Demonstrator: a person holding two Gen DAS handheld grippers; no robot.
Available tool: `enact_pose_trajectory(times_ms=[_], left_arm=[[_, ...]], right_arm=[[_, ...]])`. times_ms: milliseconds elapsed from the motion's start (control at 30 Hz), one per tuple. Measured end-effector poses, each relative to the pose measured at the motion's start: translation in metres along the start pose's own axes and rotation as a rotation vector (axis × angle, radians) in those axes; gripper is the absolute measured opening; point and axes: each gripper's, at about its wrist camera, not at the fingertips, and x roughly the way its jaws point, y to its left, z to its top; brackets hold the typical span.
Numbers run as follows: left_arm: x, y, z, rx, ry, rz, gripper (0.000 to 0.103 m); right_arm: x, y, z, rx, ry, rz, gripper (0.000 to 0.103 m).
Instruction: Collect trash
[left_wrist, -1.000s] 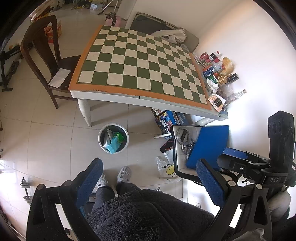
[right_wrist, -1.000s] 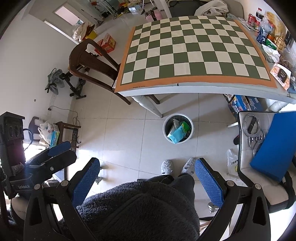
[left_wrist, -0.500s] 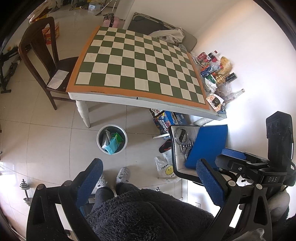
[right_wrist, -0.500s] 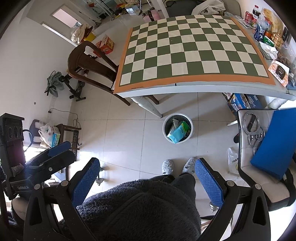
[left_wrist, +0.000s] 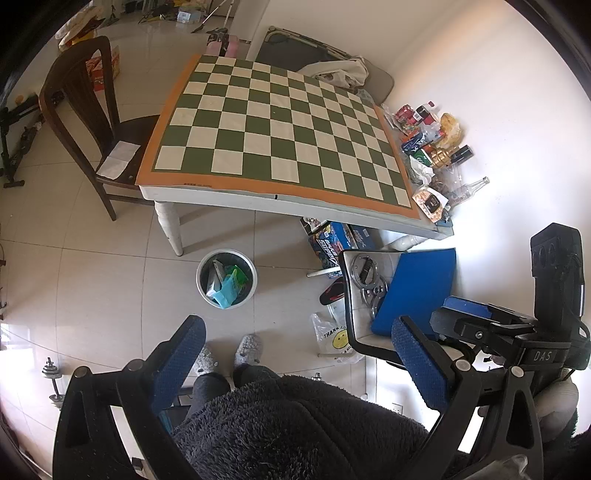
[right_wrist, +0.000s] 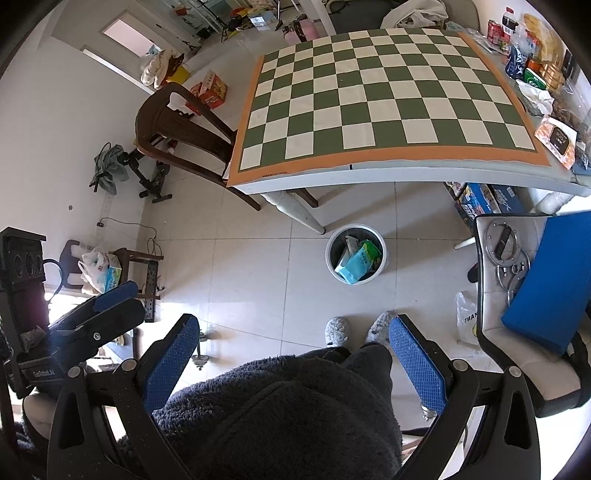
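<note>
1. The wooden chair (left_wrist: 79, 122) stands at the left of the worktop (left_wrist: 332, 216). It is dark, with a curved back, and a flat white paper lies on its seat.
2. The left claw (left_wrist: 295, 365) hangs high over the person's lap. Its blue textured pads are wide apart and hold nothing.
3. The trash bin (left_wrist: 226, 277) is round and pale, on the tiled floor just in front of the worktop's leg. It holds crumpled wrappers in turquoise and green.
4. The checkered mat (left_wrist: 280, 136) covers the worktop. It is smooth, green and cream with an orange border, and its surface carries nothing.
5. The pile of packets and bottles (left_wrist: 432, 147) lies at the right edge of the worktop, against the wall: shiny foil, clear glass, crumpled paper. I judge it is the trash that remains.
6. The right claw (right_wrist: 295, 360) is also spread apart and empty.
7. The step seems a pause between pickups. Next, one claw must reach far right to the pile.
</note>
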Motion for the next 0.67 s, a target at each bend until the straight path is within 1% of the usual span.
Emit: enact_pose_trajectory(times_ms=[667], left_arm=[[0.0003, 0.0001, -0.0002, 0.001, 0.001, 0.001, 0.103]], right_arm=[[-0.0005, 0.0006, 0.0010, 0.002, 0.001, 0.003, 0.103]])
